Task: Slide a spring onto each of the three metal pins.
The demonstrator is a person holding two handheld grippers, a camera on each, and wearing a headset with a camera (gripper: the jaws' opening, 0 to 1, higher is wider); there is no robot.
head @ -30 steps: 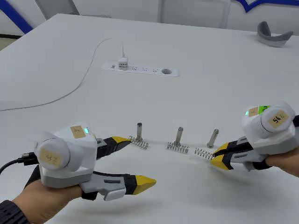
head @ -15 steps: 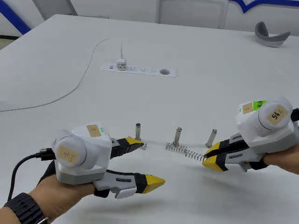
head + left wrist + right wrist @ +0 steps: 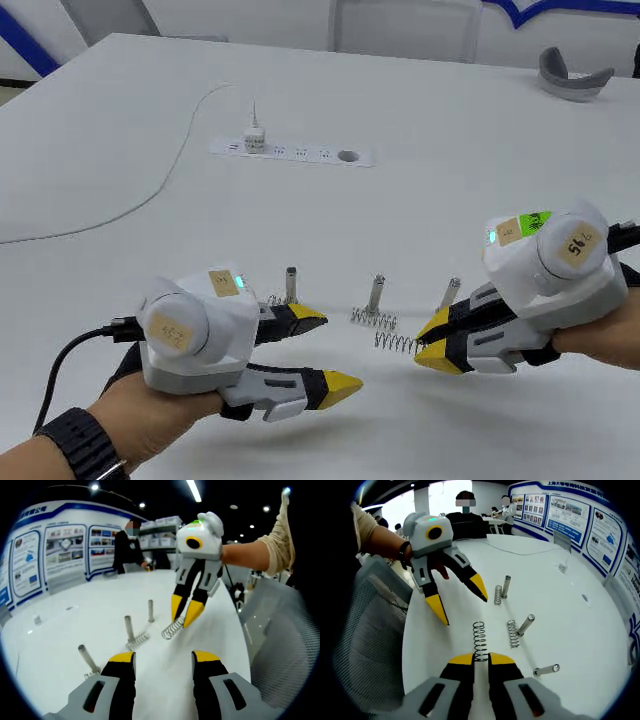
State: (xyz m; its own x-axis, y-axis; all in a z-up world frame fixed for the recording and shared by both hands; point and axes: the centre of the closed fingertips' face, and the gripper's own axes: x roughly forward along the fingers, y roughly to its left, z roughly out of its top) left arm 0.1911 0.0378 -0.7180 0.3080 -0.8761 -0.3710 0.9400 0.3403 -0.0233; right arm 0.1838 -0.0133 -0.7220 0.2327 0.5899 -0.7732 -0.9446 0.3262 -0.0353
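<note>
The right gripper (image 3: 432, 343) had its fingers (image 3: 461, 661) drawn narrow on one end of a spring (image 3: 396, 343); the spring stuck out toward the left gripper (image 3: 332, 348), and whether its free end touched the bench (image 3: 450, 180) could not be told; the left gripper's fingers (image 3: 122, 658) stood wide apart, holding nothing; near the bench's near edge three pins stood in a row, left pin (image 3: 291, 283), middle pin (image 3: 376, 293), right pin (image 3: 450, 293), all bare; a second spring (image 3: 372, 319) lay at the middle pin's foot; a third spring (image 3: 275, 299) lay beside the left pin, partly behind a left finger; toward the far edge lay a power strip (image 3: 290, 153) and a cable (image 3: 150, 195).
</note>
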